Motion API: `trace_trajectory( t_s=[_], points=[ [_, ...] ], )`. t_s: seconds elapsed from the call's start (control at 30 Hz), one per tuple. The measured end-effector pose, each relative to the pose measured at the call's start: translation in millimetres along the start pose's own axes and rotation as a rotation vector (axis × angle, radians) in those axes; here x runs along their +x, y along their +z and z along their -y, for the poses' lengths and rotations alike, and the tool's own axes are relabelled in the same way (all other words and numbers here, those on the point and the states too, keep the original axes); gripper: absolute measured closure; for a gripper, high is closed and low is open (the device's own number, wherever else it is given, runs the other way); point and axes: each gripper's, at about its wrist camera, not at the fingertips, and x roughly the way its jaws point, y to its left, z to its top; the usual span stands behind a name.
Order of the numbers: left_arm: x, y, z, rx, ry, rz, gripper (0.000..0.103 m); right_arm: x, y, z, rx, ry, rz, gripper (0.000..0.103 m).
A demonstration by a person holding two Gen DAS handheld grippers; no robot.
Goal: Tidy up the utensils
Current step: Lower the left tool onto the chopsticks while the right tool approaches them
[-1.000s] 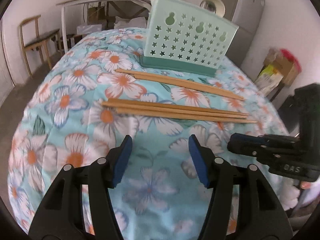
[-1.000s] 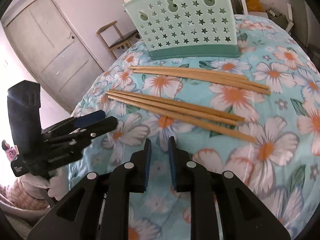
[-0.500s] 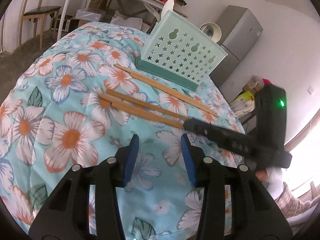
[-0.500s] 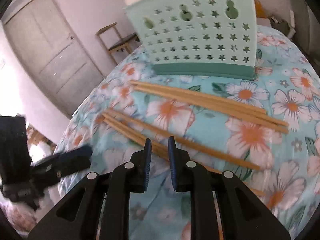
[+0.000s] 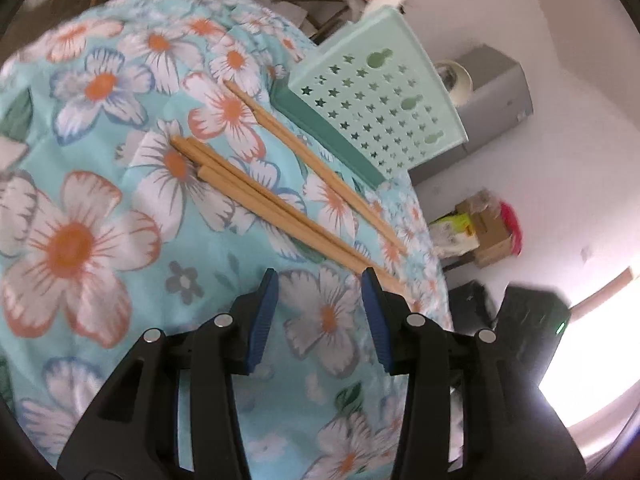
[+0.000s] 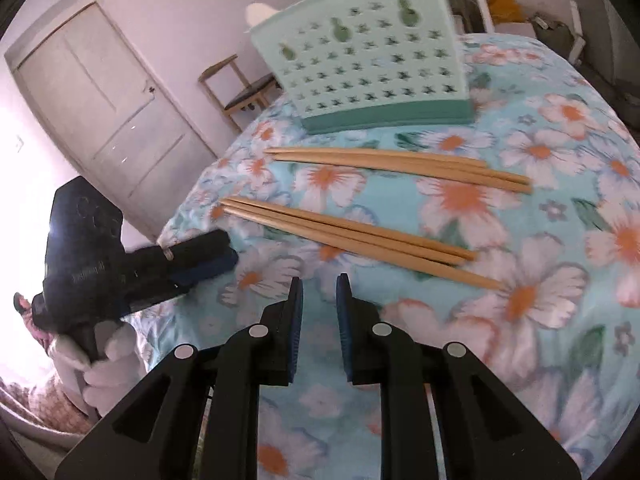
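Wooden chopsticks (image 6: 352, 232) before holder (image 6: 372, 68), possibly chair (image 6: 236, 88) behind

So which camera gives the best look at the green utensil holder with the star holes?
The right wrist view: the utensil holder faces it nearly square beyond the chopsticks, its full perforated wall and darker base in frame, though a little blurred. The left wrist view shows the same holder at a slant, tilted toward the picture's right.

white door (image 6: 108, 120), wooden chair (image 6: 236, 88), grey cabinet (image 5: 492, 96).

home room | floral tablecloth (image 6: 560, 320) – door (image 6: 100, 104) – wooden chair (image 6: 236, 84) – fridge (image 5: 496, 100)
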Motion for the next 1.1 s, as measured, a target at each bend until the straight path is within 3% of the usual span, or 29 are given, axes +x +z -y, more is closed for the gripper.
trace_trajectory(
  t_s=[0.13,0.3,0.4,0.57,0.77,0.87,1.0,1.1],
  points=[
    [9.2,10.5,-9.2,-0.113,-0.02,0.023,0.064,-3.1,-7.9,14.9,0.062,0.047,0.015,0.086],
    [19.4,21.1,-18.3,-0.21,-0.01,0.059,0.075,-5.0,-11.7,19.6,0.062,0.068,0.032,0.086],
    [24.0,21.5,-18.6,-0.212,0.036,0.069,0.088,-4.0,-13.9,23.2,0.086,0.093,0.045,0.086],
    [19.6,19.8,-18.5,-0.182,0.03,0.083,0.088,-5.3,-14.0,23.9,0.086,0.1,0.044,0.086],
    [-4.0,6.3,-4.5,-0.078,0.059,0.087,0.087,-2.4,-13.3,22.3,0.072,0.099,0.042,0.086],
    [-8.6,-0.4,-11.5,-0.099,0.062,0.063,0.086,1.2,-12.4,20.7,0.066,0.101,0.049,0.085],
    [-6.0,4.1,-31.5,-0.232,-0.008,0.055,0.084,-0.1,-13.1,11.5,0.004,0.115,0.046,0.069],
    [-5.8,9.0,-42.6,-0.314,-0.056,0.041,0.082,0.0,-15.5,-1.5,-0.067,0.117,0.048,0.05]
  ],
)
